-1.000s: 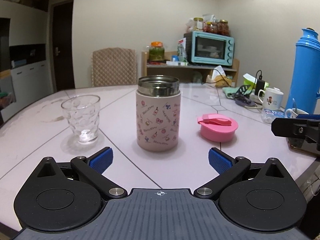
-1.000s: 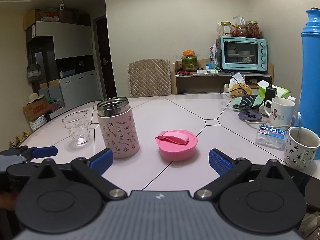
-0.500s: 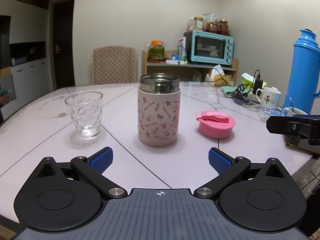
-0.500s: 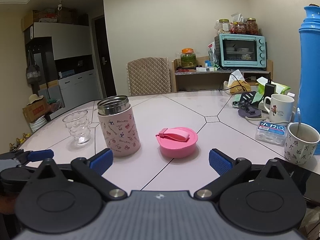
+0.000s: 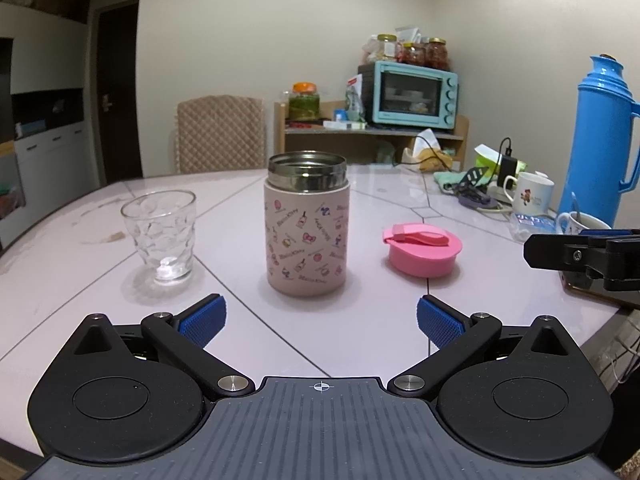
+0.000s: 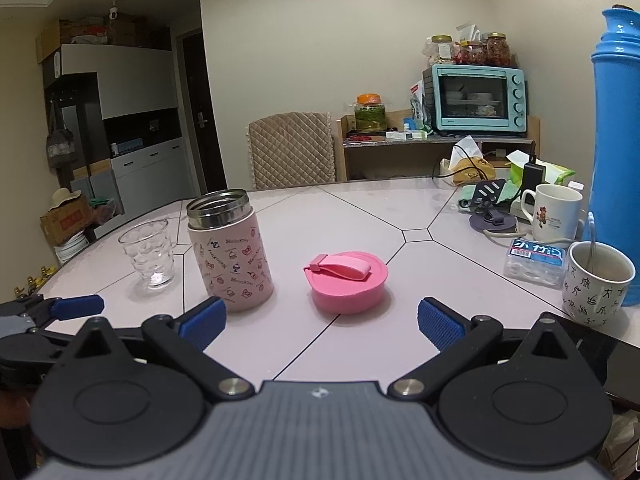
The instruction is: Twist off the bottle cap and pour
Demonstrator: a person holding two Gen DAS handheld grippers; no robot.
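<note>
On the table (image 5: pixel 100 312), the bottle (image 5: pixel 307 236) stands between the glass (image 5: pixel 162 236) at left and the cap (image 5: pixel 422 254) at right.

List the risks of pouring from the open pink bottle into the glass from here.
1. The pink patterned steel-rimmed bottle has a wide mouth, while the clear dimpled glass tumbler is narrower, so a fast tilt may spill.
2. The tumbler stands close beside the bottle; the open left hand-held gripper could knock it.
3. The pink round cap lies near the right hand-held gripper.

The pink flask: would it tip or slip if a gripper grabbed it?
The flask looks stiff and steel-lined, so it probably won't dent. It stands wide and squat, so it is unlikely to tip. Its open mouth could spill any contents if tilted.
</note>
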